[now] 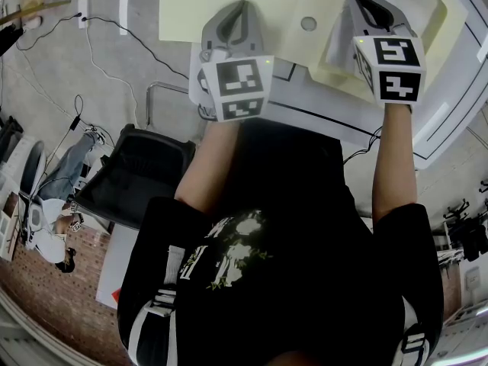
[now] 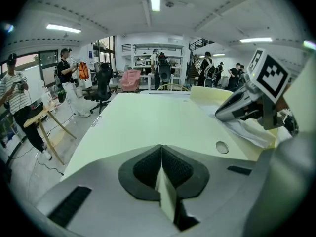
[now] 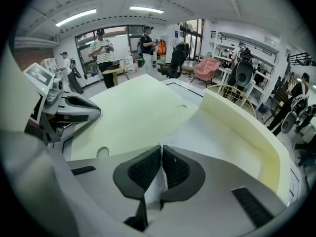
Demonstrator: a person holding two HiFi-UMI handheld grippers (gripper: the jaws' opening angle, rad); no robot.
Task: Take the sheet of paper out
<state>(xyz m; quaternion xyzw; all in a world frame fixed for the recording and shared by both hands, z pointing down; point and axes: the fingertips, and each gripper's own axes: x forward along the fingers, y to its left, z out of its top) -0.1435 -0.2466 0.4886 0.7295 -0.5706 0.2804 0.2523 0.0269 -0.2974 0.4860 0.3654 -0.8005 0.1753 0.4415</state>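
Note:
A pale yellow folder [image 1: 191, 10] lies spread on the white table [image 1: 328, 109], with a round hole [image 1: 308, 24] near its middle. My left gripper [image 1: 238, 10] is shut on the folder's near edge; in the left gripper view a thin yellow fold stands pinched between the black pads [image 2: 143, 169]. My right gripper [image 1: 364, 2] is shut on a white sheet of paper [image 3: 217, 132], which runs forward from the jaws between the flat yellow cover [image 3: 133, 107] and a raised, curled yellow flap [image 3: 252, 127]. The two grippers sit side by side, each seeing the other.
A black office chair [image 1: 137, 174] stands left of me below the table edge. Cables [image 1: 84, 44] trail over the grey floor. Several people [image 3: 101, 51] stand far off in the room, with chairs and a small wooden table [image 2: 44, 117] beyond the tabletop.

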